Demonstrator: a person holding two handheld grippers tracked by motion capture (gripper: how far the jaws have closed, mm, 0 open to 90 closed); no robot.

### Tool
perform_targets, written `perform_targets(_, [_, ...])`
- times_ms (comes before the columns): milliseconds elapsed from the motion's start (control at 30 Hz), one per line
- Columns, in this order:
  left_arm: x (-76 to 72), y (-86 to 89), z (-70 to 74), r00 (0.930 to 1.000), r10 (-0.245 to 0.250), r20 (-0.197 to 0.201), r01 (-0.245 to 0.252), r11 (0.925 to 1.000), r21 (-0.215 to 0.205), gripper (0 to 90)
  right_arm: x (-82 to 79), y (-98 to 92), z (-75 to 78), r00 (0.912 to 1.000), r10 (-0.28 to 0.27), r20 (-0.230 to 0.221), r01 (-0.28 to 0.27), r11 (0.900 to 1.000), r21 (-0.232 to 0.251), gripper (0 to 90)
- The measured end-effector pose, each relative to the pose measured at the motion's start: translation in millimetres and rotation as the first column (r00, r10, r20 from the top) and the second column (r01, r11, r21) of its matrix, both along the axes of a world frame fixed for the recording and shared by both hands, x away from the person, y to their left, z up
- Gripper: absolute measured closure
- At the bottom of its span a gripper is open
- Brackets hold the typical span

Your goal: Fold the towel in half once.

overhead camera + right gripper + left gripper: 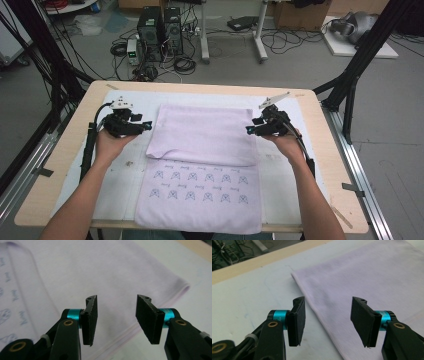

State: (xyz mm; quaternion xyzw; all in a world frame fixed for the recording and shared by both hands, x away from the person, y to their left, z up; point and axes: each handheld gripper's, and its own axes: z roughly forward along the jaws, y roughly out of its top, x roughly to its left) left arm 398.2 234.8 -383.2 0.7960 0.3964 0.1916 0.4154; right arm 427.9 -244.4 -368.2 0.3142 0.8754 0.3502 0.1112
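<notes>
Two hand-held grippers are in my hands, both released with nothing between the jaws. My left hand-held gripper (146, 125) hovers just beside the left edge of the lilac towel (205, 135); my right hand-held gripper (249, 130) hovers at its right edge. That towel lies folded, its far half doubled over the printed near half, on the white mat (125, 175) covering the tabletop (60, 155).

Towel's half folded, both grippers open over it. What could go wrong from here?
1. The folded flap of the pale lilac printed towel lies slightly skewed; another fold may carry that over.
2. The left gripper and right gripper hang open at the flap's side edges; closing there might pinch only the top layer.
3. The towel's near edge overhangs the table; a tug might slide it.
</notes>
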Motion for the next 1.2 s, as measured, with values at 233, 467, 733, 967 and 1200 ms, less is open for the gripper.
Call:
perform_targets(233, [-37.0,3.8,-15.6,0.9984,-0.053,0.023,0.053,0.9982,-0.026,50.0,-33.6,0.2,-16.4,0.9987,0.051,-0.001,-0.051,0.997,0.066,55.9])
perform_targets(467, [-57.5,-4.2,-29.2,0.9824,-0.185,-0.027,0.184,0.9827,-0.019,49.7,-51.4,9.3,-38.5,0.9931,0.104,-0.054,-0.102,0.994,0.043,58.2])
perform_targets(733, [-66.6,-11.9,-48.3,0.9479,-0.303,-0.097,0.303,0.9528,-0.023,63.5,-61.9,1.4,-56.3,0.9849,0.117,-0.127,-0.113,0.993,0.038,64.5])
perform_targets(967, [-71.9,-4.8,-45.2,0.9561,-0.286,-0.063,0.286,0.9581,-0.019,89.2,-66.8,0.9,-53.3,0.9784,0.164,-0.126,-0.161,0.986,0.036,85.2])
perform_targets(1200, [-79.9,3.0,-35.0,0.9586,-0.283,-0.029,0.282,0.9587,-0.033,89.5,-76.4,-9.9,-36.1,0.9817,0.177,-0.070,-0.171,0.981,0.095,85.1])
